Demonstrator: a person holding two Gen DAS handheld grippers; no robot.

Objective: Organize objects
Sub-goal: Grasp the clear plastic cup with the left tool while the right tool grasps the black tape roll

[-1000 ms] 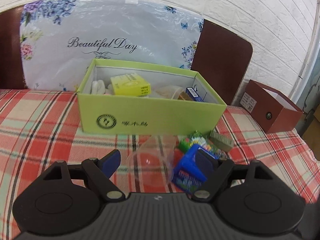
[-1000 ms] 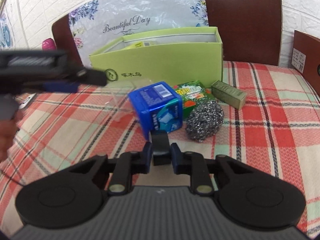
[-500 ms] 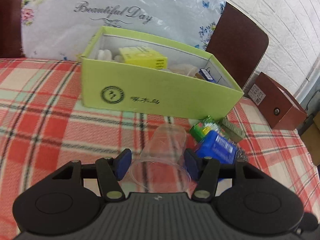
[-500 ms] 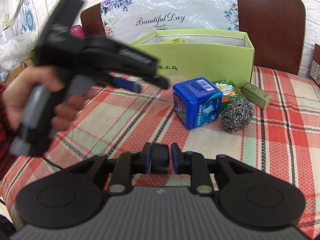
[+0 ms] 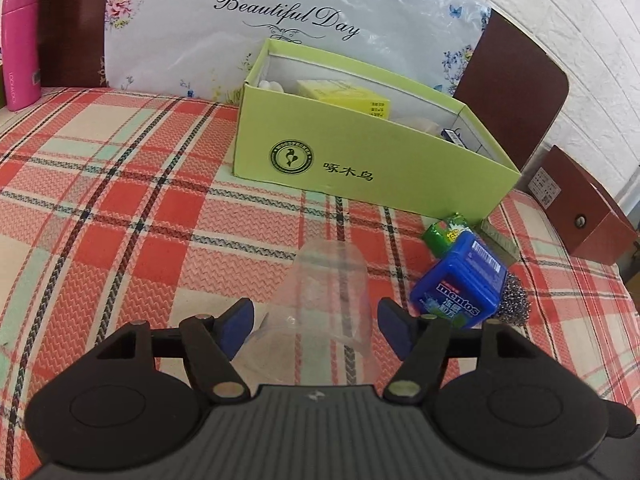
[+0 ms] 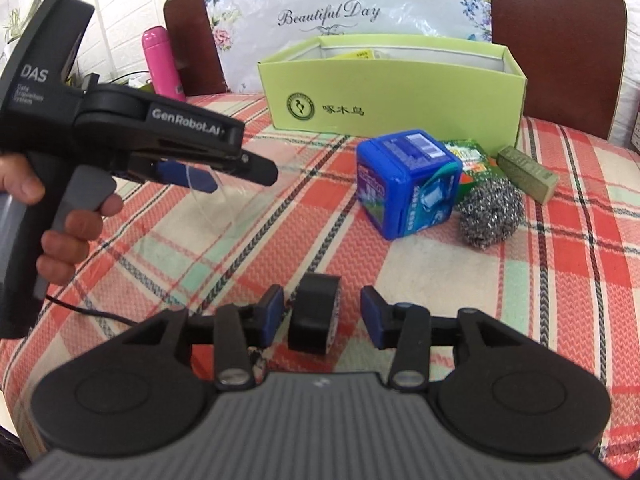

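My left gripper [image 5: 314, 326] is shut on a clear plastic cup [image 5: 328, 292] and holds it above the plaid cloth; it shows in the right wrist view [image 6: 216, 178] with the cup [image 6: 224, 200] in it. My right gripper [image 6: 322, 316] is open around a black tape roll [image 6: 314, 322] that stands on the cloth, touching neither finger. The green box [image 5: 372, 152] stands behind with a yellow pack [image 5: 344, 96] inside. A blue Mentos tub [image 5: 460, 280], a green packet [image 5: 444, 232], a steel scourer [image 6: 490, 212] and an olive bar [image 6: 528, 172] lie in front of it.
A brown box [image 5: 580, 208] sits at the far right. A pink bottle [image 5: 20, 44] stands at the far left. A floral plastic bag [image 5: 280, 20] and a brown chair back [image 5: 516, 92] are behind the green box. A cable [image 6: 92, 312] lies on the cloth.
My right gripper has opened and let go of the black tape roll, which now stands on the cloth. My left gripper has lifted the clear cup and swung left.
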